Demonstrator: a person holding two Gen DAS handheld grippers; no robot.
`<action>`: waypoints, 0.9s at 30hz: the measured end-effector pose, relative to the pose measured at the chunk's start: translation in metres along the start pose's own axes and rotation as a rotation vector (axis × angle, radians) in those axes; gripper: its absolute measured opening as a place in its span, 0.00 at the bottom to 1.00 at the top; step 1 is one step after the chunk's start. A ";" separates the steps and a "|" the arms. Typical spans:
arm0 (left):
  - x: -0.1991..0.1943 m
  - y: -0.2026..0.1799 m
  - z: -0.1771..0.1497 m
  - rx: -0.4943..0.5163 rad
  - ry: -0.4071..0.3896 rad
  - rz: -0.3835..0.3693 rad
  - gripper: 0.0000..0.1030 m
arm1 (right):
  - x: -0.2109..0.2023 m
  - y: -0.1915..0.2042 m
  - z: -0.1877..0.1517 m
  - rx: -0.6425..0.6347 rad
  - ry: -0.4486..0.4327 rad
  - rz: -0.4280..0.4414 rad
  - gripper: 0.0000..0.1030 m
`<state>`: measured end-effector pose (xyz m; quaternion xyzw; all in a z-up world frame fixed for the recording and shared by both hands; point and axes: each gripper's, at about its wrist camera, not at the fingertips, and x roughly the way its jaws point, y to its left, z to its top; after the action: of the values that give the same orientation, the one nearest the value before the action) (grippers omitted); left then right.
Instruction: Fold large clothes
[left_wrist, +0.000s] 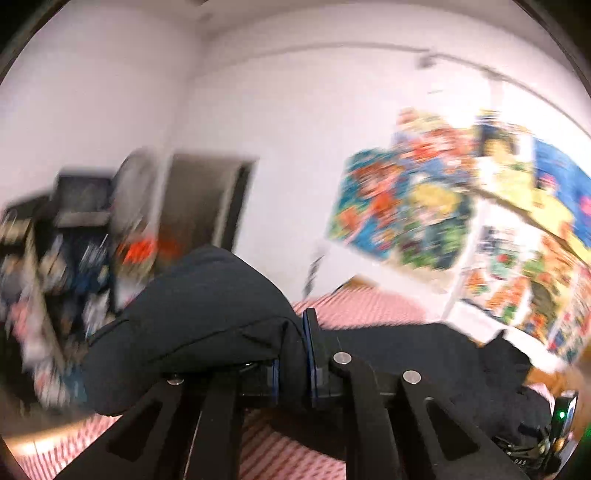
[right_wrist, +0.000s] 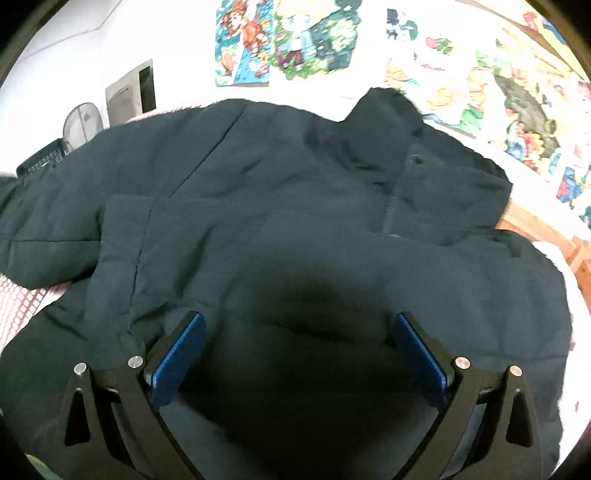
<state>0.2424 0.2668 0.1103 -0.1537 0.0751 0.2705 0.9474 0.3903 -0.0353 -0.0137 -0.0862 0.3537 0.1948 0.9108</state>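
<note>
Your left gripper (left_wrist: 293, 354) has its jaws closed tight on a fold of the dark jacket (right_wrist: 280, 206). In the left wrist view the blue pads (left_wrist: 309, 354) press the cloth from both sides, and the gripped part of the jacket stands up in a rounded hump to the left of the fingers. The rest of that view is blurred, so small details there cannot be read.

Your right gripper (right_wrist: 299, 354) is wide open and holds nothing. Its two blue pads stand well apart, just above the front of the jacket; if they touch the cloth, I cannot tell.

The jacket lies spread on the red-and-white checked cover (right_wrist: 16, 302) of the bed. It fills most of the right wrist view. One sleeve (right_wrist: 40, 229) goes out to the left of the jacket's body, and the hood (right_wrist: 388, 118) is at the far side, toward the wall. Behind the jacket, colourful posters (right_wrist: 288, 40) hang on the white wall. Far to the left of the jacket, near the wall, stand a fan (right_wrist: 82, 125) and a dark crate (right_wrist: 40, 160).
</note>
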 end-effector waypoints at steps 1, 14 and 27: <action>-0.005 -0.015 0.009 0.037 -0.027 -0.037 0.10 | -0.010 -0.008 -0.003 0.007 -0.009 -0.012 0.96; -0.035 -0.257 0.016 0.442 0.079 -0.518 0.10 | -0.073 -0.137 -0.018 0.151 -0.076 -0.157 0.96; -0.020 -0.369 -0.159 0.742 0.391 -0.857 0.12 | -0.063 -0.234 -0.063 0.281 -0.036 -0.158 0.96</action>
<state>0.4136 -0.0933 0.0580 0.1238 0.2687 -0.2134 0.9311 0.4070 -0.2848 -0.0130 0.0181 0.3531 0.0729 0.9326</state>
